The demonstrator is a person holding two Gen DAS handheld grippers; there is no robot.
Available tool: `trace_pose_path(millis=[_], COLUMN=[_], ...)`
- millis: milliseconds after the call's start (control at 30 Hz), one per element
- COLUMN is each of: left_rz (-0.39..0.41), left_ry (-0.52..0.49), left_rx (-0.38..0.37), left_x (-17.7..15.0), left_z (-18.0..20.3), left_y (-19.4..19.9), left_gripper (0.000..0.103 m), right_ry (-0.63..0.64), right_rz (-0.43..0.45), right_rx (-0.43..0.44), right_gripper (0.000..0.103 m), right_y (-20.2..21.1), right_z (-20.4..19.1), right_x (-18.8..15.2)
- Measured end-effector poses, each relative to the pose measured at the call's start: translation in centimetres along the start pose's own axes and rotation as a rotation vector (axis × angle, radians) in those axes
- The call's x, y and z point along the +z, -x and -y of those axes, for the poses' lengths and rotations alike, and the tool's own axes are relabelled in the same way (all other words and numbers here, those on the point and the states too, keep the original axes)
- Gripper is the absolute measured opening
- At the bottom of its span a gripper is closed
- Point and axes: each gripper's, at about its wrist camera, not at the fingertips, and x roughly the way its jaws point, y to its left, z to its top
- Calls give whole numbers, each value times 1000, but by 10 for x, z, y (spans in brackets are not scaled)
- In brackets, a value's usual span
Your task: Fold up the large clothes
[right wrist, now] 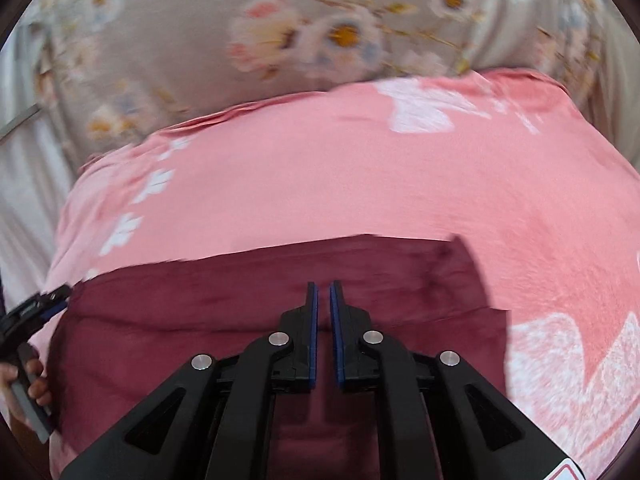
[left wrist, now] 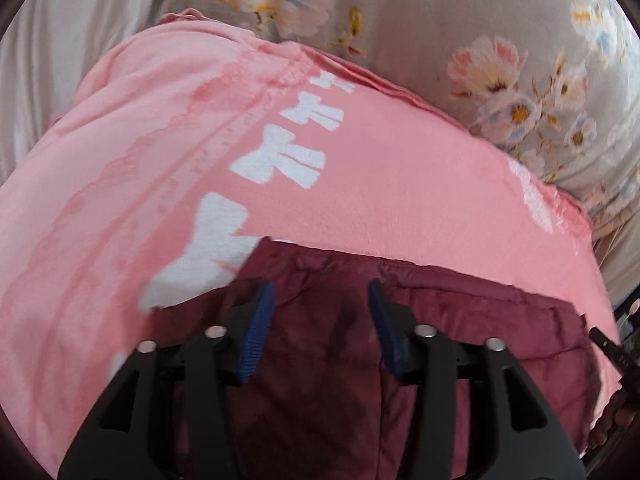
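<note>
A maroon garment (left wrist: 328, 344) lies folded flat on a pink blanket (left wrist: 400, 184) with white bow prints. It also shows in the right wrist view (right wrist: 240, 312). My left gripper (left wrist: 322, 292) is open and empty just above the maroon cloth near its far edge. My right gripper (right wrist: 323, 286) hovers over the same garment with its blue pads almost together, a thin gap between them and nothing held. The left gripper also shows at the left edge of the right wrist view (right wrist: 36, 308), held by a hand.
The pink blanket (right wrist: 360, 184) lies on a beige floral bedsheet (left wrist: 460, 12), which also shows in the right wrist view (right wrist: 200, 32). Pale curtain-like cloth (left wrist: 60, 32) hangs at the far left. The right gripper's tip (left wrist: 612, 350) shows at the right edge.
</note>
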Motion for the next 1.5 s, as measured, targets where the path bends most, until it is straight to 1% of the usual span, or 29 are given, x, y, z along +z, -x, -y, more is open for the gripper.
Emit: trace_pose_path(millis=[33,100,133,167,267,367,467,533,600,667,733,767,800,833,867,900,933,967,1000,1100,1200,1300,1400,1500], left_rz=[1,-11,-25,-39,-95,-131,-165,-141,-127,-116,-115,-121,-132,-141,-144,-143,-140,-133,-126,-107,-72,-23,30,71], left_ry=[19,48,58,66,102,142,175,162,154,160,149,139,137,138,131,116,107,97,89,81,51,10,-41,-104], left_rx=[-7,-20,-19,-19,-38,-61,-79,-80,-64,-54,-40,-50,-71,-87,-87,-81,-75,-67,-63,-96,-122,-147,-191,-258], left_x=[0,-5,-9,-13,-33,-53,-71,-77,-79,-80,-81,-81,-81,-81,-81,-81,-80,-79,-77,-70,-62,-55,-47,-42], left_z=[-5,-17,-23,-28,-46,-59,-70,-69,-66,-62,-56,-51,-47,-43,-40,-36,-33,-31,-29,-26,-13,7,33,65], left_y=[10,29,36,38,43,46,42,43,44,44,43,43,42,43,43,45,46,51,55,69,86,108,135,161], left_gripper=[63,66,70,71,72,72,72,72,73,76,76,76,74,68,65,56,47,41,29,15,11,10,10,10], right_ry=[34,86,100,116,149,156,161,154,150,157,175,186,189,188,179,163,140,126,123,129,103,82,55,37], right_rz=[-7,-34,-49,-64,-105,-141,-142,-140,-136,-123,-109,-104,-104,-106,-112,-117,-118,-112,-111,-130,-181,-185,-197,-189], right_rx=[26,84,110,129,144,138,123,122,123,114,100,92,90,92,98,105,129,164,181,201,230,248,264,274], right_gripper=[8,8,8,8,8,8,6,3,1,0,0,0,0,0,0,0,5,7,8,8,7,7,7,4], right_y=[3,2,-1,-6,-23,-41,-49,-52,-55,-56,-57,-58,-58,-57,-54,-49,-38,-24,-13,18,30,37,29,19], right_z=[-18,-52,-65,-79,-107,-118,-121,-116,-113,-113,-115,-117,-116,-116,-114,-113,-110,-109,-110,-108,-102,-98,-95,-93], right_x=[-2,-7,-10,-14,-28,-42,-54,-58,-60,-65,-66,-67,-66,-66,-64,-64,-65,-68,-71,-91,-112,-128,-135,-140])
